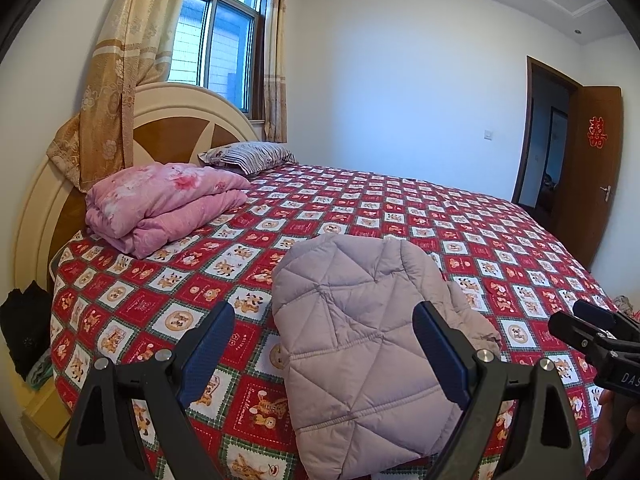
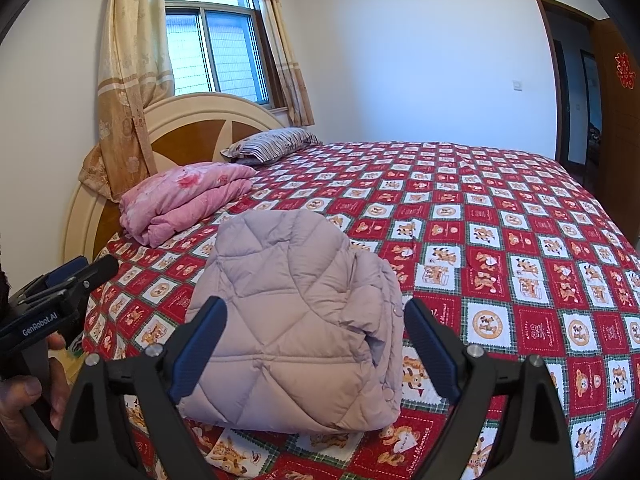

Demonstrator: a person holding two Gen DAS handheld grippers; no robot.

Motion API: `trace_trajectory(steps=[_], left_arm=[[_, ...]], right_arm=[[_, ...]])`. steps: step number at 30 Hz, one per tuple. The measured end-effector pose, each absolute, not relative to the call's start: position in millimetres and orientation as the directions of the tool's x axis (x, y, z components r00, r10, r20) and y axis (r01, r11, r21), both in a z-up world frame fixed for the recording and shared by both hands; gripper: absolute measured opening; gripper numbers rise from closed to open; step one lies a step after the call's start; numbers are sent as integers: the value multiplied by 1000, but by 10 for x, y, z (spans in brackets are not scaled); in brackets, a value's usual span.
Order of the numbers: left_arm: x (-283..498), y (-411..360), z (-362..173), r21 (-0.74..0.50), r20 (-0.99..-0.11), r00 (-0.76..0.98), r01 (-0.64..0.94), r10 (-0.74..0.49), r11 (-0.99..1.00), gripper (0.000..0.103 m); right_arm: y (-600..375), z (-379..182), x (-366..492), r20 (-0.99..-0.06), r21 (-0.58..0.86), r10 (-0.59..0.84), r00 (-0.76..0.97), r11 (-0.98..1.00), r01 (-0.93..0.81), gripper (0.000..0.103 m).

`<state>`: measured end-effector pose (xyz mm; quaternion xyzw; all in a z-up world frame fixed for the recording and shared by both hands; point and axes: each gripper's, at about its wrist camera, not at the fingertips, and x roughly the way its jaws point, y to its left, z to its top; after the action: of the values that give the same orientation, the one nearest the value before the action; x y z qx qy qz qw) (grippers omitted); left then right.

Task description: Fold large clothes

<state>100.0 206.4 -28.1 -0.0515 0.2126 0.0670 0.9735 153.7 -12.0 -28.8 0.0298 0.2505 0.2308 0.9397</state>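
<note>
- Pale lilac quilting: the folded jacket (image 1: 360, 344) lies on the near part of the bed (image 1: 480, 240), on the red checked bedspread (image 2: 500, 280).
- My left gripper (image 1: 324, 354) stands wide apart and holds nothing, hovering above the jacket's near end.
- My right gripper (image 2: 316, 350) is spread wide too, empty, the jacket just beyond its fingers.
- A folded pink quilt (image 1: 160, 208) sits far left, near the headboard (image 1: 168, 132).
- A striped pillow (image 2: 276, 144) lies beyond it, under the window (image 2: 216, 48).

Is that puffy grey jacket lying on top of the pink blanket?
No, the jacket lies on the red bedspread, apart from the pink blanket.
</note>
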Motion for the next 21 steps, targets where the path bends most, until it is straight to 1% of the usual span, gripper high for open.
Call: trace_trajectory(steps=[2, 7, 12, 16, 21], left_arm=[[1007, 2056, -278, -71, -420, 901, -154, 111, 985, 91], [1009, 2118, -286, -126, -425, 902, -148, 81, 981, 91], [1042, 2147, -304, -150, -435, 898, -144, 65, 978, 91], [1046, 2131, -321, -122, -434, 896, -157, 90, 980, 91], [1040, 2078, -363, -60, -424, 897, -164, 124, 985, 91]], right_arm=[[-116, -286, 1544, -458, 173, 450, 767, 891, -420, 93], [-107, -294, 1543, -459, 173, 450, 766, 891, -420, 93], [-108, -330, 1544, -467, 172, 451, 761, 890, -423, 93], [-115, -331, 1550, -471, 168, 454, 756, 888, -429, 93], [-92, -326, 1551, -472, 164, 456, 755, 887, -432, 93]])
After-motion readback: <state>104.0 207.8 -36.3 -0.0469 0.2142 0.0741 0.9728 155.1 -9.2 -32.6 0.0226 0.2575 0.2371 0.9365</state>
